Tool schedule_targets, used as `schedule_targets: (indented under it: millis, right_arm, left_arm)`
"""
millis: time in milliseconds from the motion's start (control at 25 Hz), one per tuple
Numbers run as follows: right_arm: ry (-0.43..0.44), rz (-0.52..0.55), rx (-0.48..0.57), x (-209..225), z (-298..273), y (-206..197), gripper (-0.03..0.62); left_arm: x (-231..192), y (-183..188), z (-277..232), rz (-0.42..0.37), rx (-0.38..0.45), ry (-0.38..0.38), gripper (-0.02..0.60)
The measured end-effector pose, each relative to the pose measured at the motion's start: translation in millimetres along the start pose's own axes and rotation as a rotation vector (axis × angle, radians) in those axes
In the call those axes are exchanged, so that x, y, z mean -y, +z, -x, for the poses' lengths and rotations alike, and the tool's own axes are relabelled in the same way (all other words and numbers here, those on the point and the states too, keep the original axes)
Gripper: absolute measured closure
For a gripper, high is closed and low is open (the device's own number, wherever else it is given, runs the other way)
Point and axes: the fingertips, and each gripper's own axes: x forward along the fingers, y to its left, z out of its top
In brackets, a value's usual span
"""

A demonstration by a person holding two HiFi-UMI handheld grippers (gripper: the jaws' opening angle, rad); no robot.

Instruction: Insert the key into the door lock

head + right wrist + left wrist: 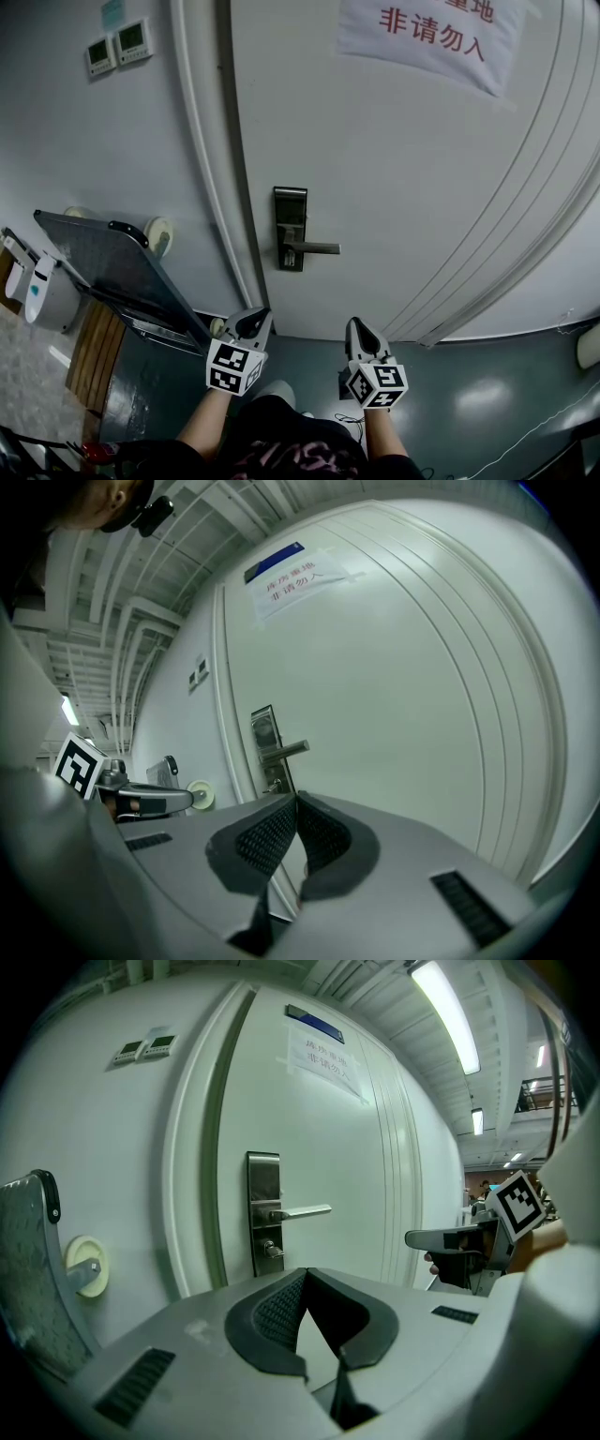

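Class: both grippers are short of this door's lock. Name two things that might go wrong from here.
Both the left gripper and right gripper are shut with no key visible between the jaws, so there may be nothing to insert. The lever handle juts out above the lock cylinder; an approaching gripper might knock it.
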Motion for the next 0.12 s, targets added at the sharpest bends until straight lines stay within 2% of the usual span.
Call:
schedule_targets:
  millis: [120]
  right_arm:
    - [0.000,0.002,0.003,2.4,1.3,1.6,0.530]
  left_arm:
    - [2.0,0.3,-1.1,0.000,0.001,-0.001,0.569]
